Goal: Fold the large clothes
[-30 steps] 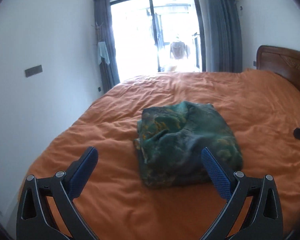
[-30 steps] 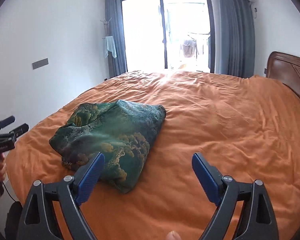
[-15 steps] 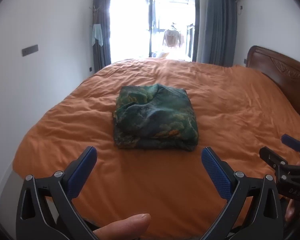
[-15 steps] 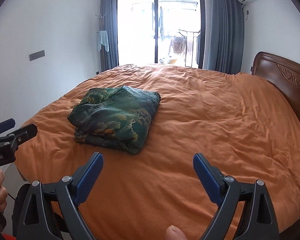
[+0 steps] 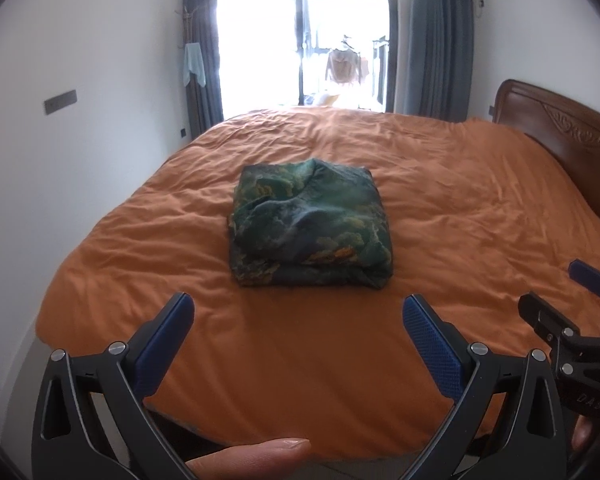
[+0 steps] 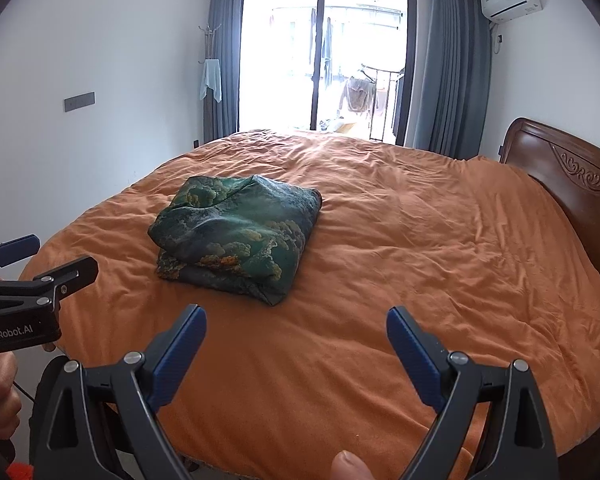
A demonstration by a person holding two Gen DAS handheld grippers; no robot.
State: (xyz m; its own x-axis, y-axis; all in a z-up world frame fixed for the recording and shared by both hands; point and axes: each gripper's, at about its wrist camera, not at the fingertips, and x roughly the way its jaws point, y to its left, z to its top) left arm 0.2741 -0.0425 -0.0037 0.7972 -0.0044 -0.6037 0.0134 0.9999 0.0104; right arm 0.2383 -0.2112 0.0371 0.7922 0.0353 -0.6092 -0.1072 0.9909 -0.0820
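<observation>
Orange bed (image 5: 460, 208), folded garment (image 5: 308, 224) mid-bed

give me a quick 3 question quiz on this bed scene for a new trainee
1. True or false: the left gripper is shut on the green patterned garment.
2. What does the garment lie on? A) a wooden floor B) the orange bedspread C) a chair
3. Fill in: the right gripper has its jaws ____.

Key
1. False: it is open, apart from the garment.
2. B
3. Open, holding nothing; the garment lies folded in a compact bundle.
</observation>
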